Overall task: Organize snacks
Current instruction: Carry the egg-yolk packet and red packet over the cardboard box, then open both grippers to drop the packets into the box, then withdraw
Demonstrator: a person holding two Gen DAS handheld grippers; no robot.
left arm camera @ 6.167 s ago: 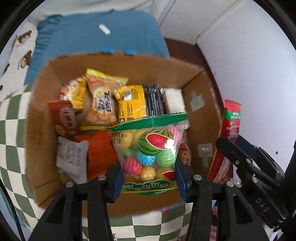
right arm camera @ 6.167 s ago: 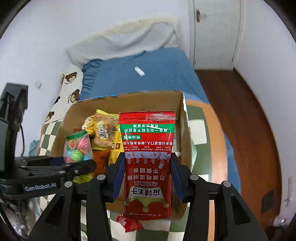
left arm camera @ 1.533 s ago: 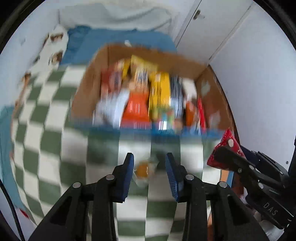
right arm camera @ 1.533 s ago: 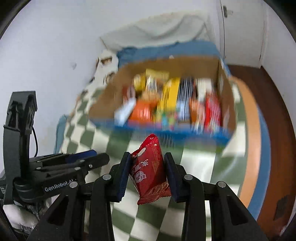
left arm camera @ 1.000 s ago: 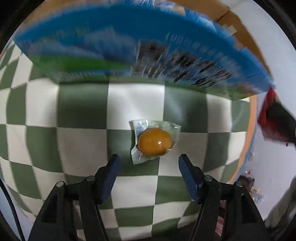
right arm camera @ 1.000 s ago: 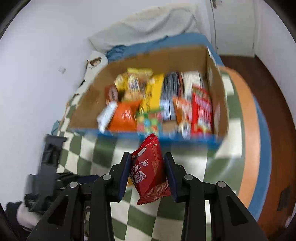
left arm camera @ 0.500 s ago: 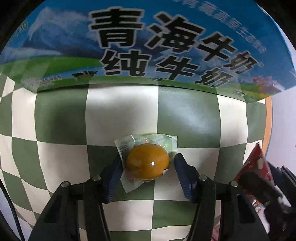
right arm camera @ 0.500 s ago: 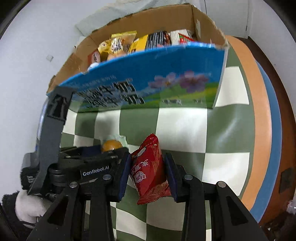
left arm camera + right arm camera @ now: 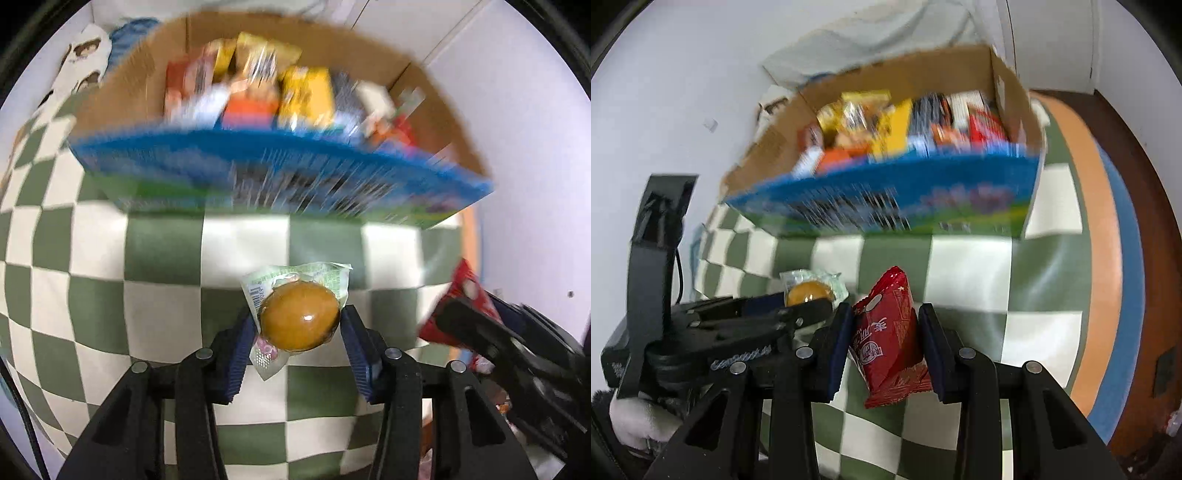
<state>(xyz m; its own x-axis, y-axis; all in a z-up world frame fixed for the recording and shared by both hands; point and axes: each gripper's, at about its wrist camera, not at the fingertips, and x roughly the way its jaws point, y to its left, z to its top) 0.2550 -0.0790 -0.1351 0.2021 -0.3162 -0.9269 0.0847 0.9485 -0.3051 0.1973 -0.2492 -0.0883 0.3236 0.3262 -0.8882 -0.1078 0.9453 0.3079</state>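
My left gripper [image 9: 299,325] is shut on a clear packet with an orange-brown egg-shaped snack [image 9: 299,320], held above the checked cloth; the packet also shows in the right wrist view [image 9: 809,291]. My right gripper [image 9: 886,321] is shut on a small red snack packet [image 9: 890,332], just right of the left gripper [image 9: 798,308]. The red packet shows at the right edge of the left wrist view [image 9: 465,291]. Ahead of both stands the cardboard box with a blue printed front [image 9: 280,173], filled with several snack packs; it also shows in the right wrist view [image 9: 886,199].
The green and white checked cloth [image 9: 166,258] covers a round table with an orange and blue rim [image 9: 1108,258]. A bed with blue sheet and bear-print pillow [image 9: 81,66] lies behind the box. White walls and a door [image 9: 1052,44] stand to the right.
My left gripper has closed on the egg-shaped snack and lifted it off the cloth. Both grippers have risen and tilted up, so the inside of the box shows again.
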